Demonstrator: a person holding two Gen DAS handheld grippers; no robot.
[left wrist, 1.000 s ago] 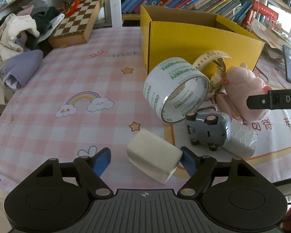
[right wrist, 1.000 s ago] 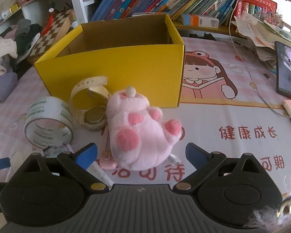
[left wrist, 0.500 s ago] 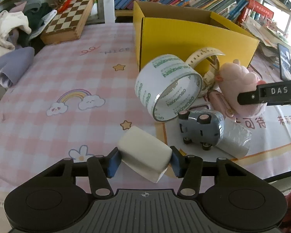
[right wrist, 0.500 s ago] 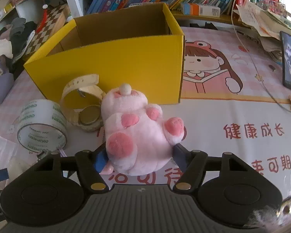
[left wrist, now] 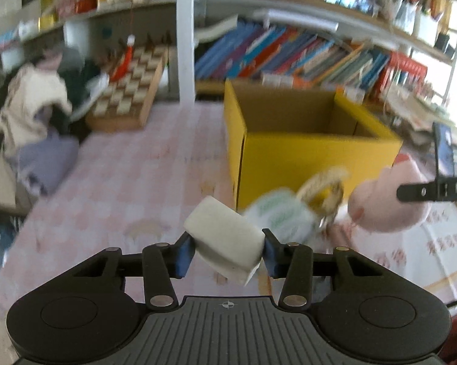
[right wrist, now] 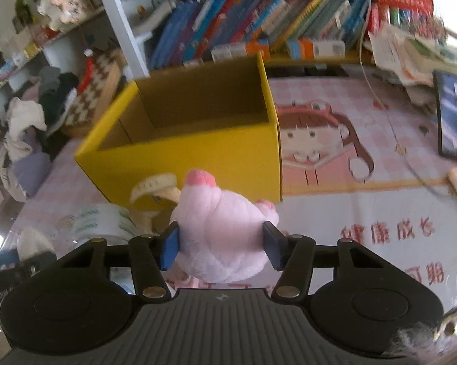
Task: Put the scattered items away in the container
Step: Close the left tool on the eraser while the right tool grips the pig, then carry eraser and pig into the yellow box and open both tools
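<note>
My left gripper (left wrist: pixel 226 251) is shut on a white sponge block (left wrist: pixel 225 240), held off the table in front of the yellow cardboard box (left wrist: pixel 304 158). My right gripper (right wrist: pixel 220 248) is shut on a pink plush toy (right wrist: pixel 225 231), lifted before the same yellow box (right wrist: pixel 198 155), whose open inside looks empty. In the left wrist view the plush toy (left wrist: pixel 386 200) and a right finger (left wrist: pixel 435 190) show at the right. A clear tape roll (left wrist: pixel 280 213) and a cream watch (left wrist: pixel 322 188) lie by the box's front wall.
A chessboard (left wrist: pixel 128 91) and a pile of clothes (left wrist: pixel 30 127) sit at the back left. Bookshelves (right wrist: pixel 258 24) run behind the box. A phone (right wrist: pixel 452 118) and stacked papers (right wrist: pixel 417 51) lie at the right. The tape roll (right wrist: pixel 97 222) and watch (right wrist: pixel 155 185) rest left of the plush.
Both grippers closed on their items and lifted them: the left raised the sponge block, the right raised the plush toy. Both views now tilt up toward the box and shelves.
</note>
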